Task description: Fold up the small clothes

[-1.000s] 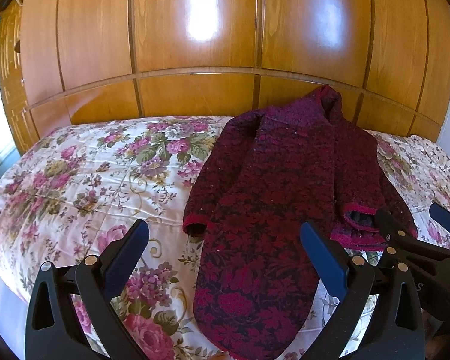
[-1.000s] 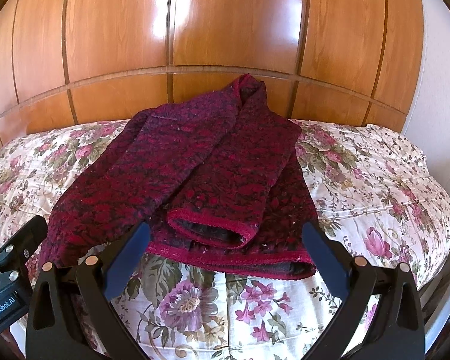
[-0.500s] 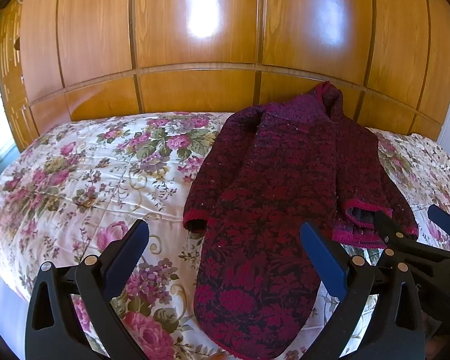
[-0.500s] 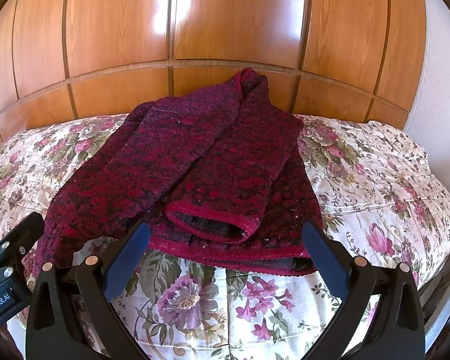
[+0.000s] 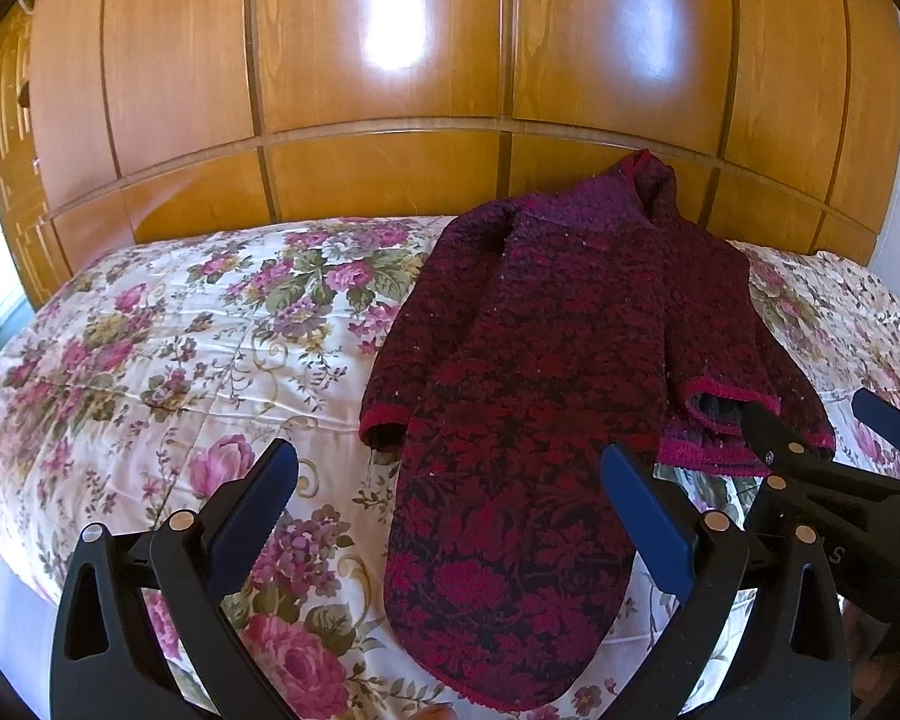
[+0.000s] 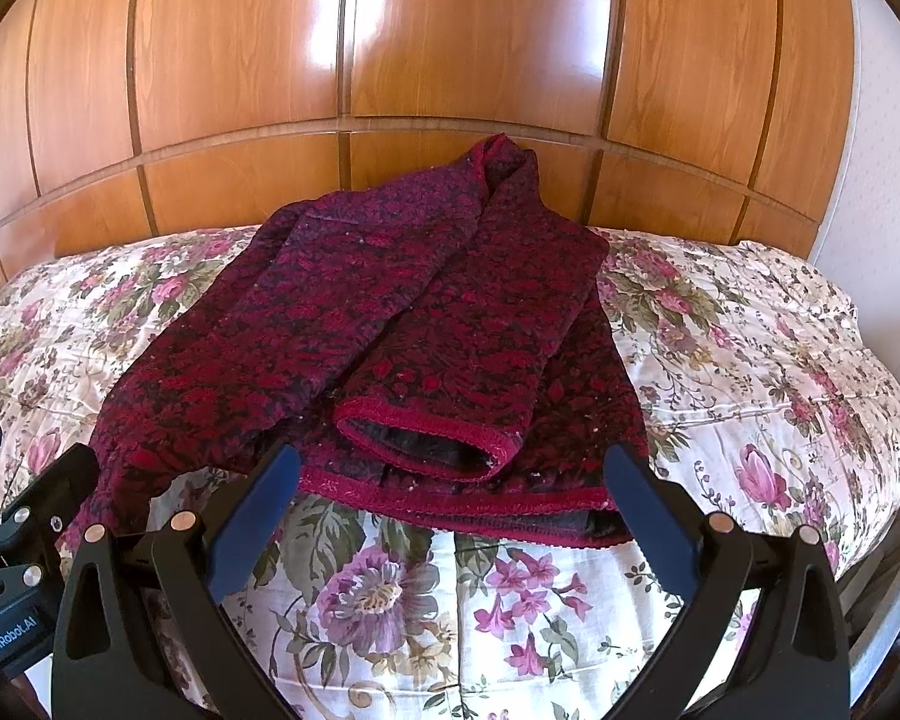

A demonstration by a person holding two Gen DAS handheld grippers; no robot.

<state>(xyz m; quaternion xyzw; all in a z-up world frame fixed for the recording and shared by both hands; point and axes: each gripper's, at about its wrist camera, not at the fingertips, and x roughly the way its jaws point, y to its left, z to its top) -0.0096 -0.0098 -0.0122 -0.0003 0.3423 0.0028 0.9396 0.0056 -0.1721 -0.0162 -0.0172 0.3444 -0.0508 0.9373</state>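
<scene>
Left black two-finger gripper with blue pads (image 5: 447,510) hovering wide open near the dark red patterned knit sweater (image 5: 546,396), holding nothing, right black two-finger gripper with blue pads (image 6: 450,507) gaping open just before the sweater's hem, side by side

Both pictures are bright and sharp in the middle. Daylight comes in from the 9 o'clock side of the left wrist view, where the edge glows white. The shiny wooden wall (image 5: 390,90) has big white glare spots near 12 o'clock in both views. The flowery bedspread (image 6: 750,360) is well lit, with soft shadows under the dark red jacket (image 6: 420,312). The round lens bends straight lines into curves near the edges, and the corners are black.
</scene>
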